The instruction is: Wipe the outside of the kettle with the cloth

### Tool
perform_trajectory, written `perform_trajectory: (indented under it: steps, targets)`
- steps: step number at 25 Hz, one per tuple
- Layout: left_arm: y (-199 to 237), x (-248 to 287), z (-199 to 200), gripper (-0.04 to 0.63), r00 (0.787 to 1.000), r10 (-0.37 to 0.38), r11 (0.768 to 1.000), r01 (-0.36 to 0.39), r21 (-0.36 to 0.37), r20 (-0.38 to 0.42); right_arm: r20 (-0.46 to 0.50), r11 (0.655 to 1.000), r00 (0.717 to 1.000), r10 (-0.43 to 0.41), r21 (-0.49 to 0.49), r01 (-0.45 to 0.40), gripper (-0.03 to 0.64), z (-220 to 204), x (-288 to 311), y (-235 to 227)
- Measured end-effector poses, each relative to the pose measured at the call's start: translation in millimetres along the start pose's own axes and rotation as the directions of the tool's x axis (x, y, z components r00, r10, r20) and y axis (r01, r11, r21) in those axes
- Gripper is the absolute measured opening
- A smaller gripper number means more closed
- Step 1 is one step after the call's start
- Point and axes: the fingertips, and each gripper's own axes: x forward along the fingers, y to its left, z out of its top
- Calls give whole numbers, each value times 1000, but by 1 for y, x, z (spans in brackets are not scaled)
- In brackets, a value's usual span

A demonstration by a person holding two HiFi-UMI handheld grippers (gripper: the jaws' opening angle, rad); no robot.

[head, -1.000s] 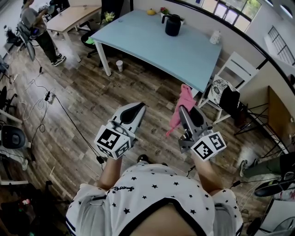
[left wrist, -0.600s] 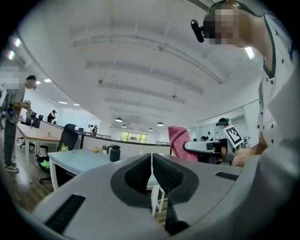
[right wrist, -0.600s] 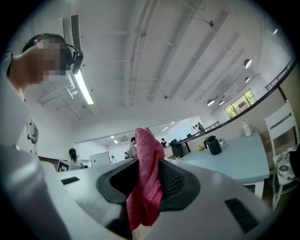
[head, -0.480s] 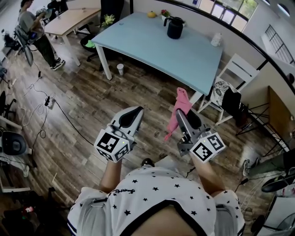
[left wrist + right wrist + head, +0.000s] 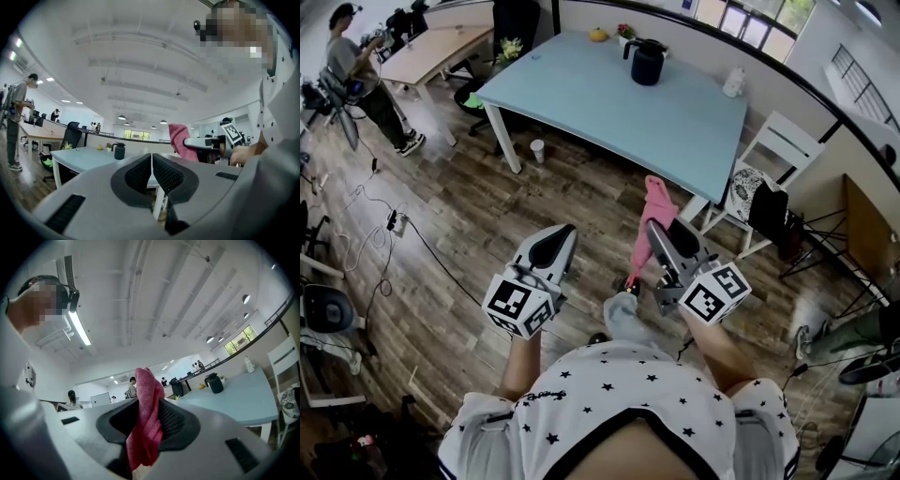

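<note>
Right gripper (image 5: 148, 414) clamped on limp pink fuzzy cloth (image 5: 653, 201). Left gripper (image 5: 152, 165) jaws closed, nothing between. Rounded matte black kettle (image 5: 647, 64) upright on smooth pale-blue rectangular table (image 5: 609, 98), far side, well apart from both grippers.

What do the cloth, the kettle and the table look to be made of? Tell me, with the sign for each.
Cloth: soft pink fabric, probably terry or microfibre; it folds limply and looks nubbly.
Kettle: dark, smooth shell, plastic or coated metal; too far to tell which.
Table: smooth, matte pale-blue top, likely laminate, on white legs, probably painted metal.
</note>
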Motion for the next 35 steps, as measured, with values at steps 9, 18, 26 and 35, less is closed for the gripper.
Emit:
perform_trajectory:
  steps: [9, 18, 26, 35]
  targets:
    - [41, 64, 2, 35, 998, 47, 999, -47, 8, -36, -14, 998, 999, 48, 44, -47, 124, 8, 54, -61]
    - [73, 122, -4, 35, 996, 62, 998, -61, 19, -64, -21, 994, 999, 49, 95, -46, 126, 5, 93, -124]
    - [97, 164, 10, 35, 993, 96, 995, -94, 25, -65, -29, 990, 995, 95, 110, -92, 126, 21, 124, -155]
    - [109, 207, 20, 35, 991, 104, 994, -100, 54, -79, -15, 990, 996, 85, 116, -83, 126, 37, 146, -202]
